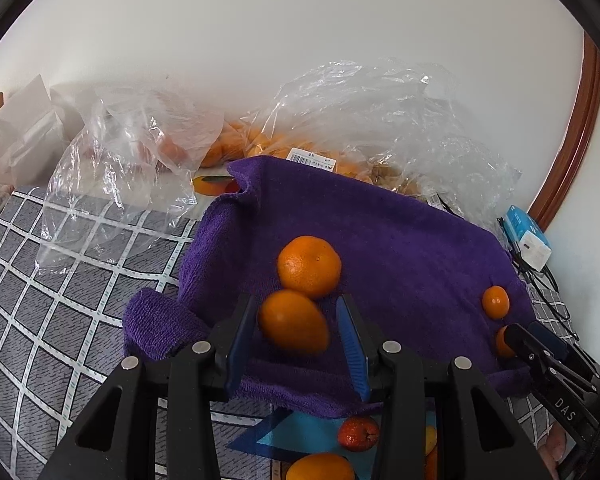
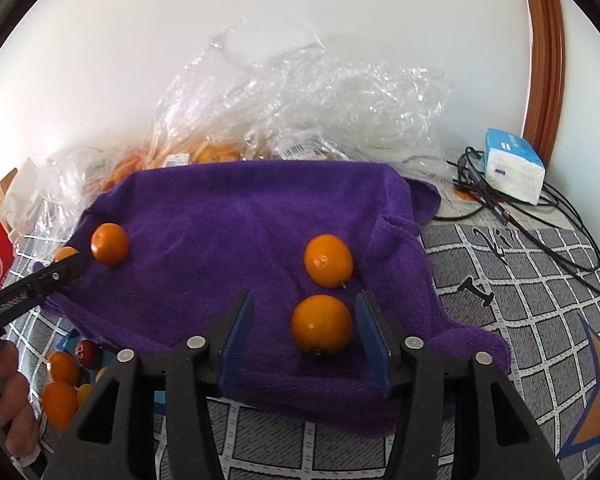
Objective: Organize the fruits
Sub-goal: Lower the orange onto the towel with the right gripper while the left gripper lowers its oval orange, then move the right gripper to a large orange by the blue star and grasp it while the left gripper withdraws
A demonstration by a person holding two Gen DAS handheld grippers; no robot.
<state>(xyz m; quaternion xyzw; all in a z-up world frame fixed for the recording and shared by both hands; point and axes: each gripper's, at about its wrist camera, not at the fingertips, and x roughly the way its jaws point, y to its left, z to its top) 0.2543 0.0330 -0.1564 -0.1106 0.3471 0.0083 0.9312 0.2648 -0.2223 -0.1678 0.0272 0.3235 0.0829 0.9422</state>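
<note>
Left claw (image 1: 296, 330): closed on oval orange (image 1: 293, 321) above purple towel (image 1: 400, 232).
Right claw (image 2: 304, 330): jaws apart, round orange (image 2: 321, 324) between them, untouched.

An oval orange fruit (image 1: 293, 321) is seen between the blue pads (image 1: 239, 344) of the left gripper (image 1: 296, 320); contact with the pads cannot be told. A rounder orange (image 1: 309, 267) lies just beyond it, touching, on the purple towel (image 1: 400, 240). Far right of the gripper, the right gripper (image 1: 516, 334) is seen at a partly hidden orange, a small orange (image 1: 495, 301) just beyond. Clear bags (image 1: 360, 120) are heaped behind the towel.
</note>
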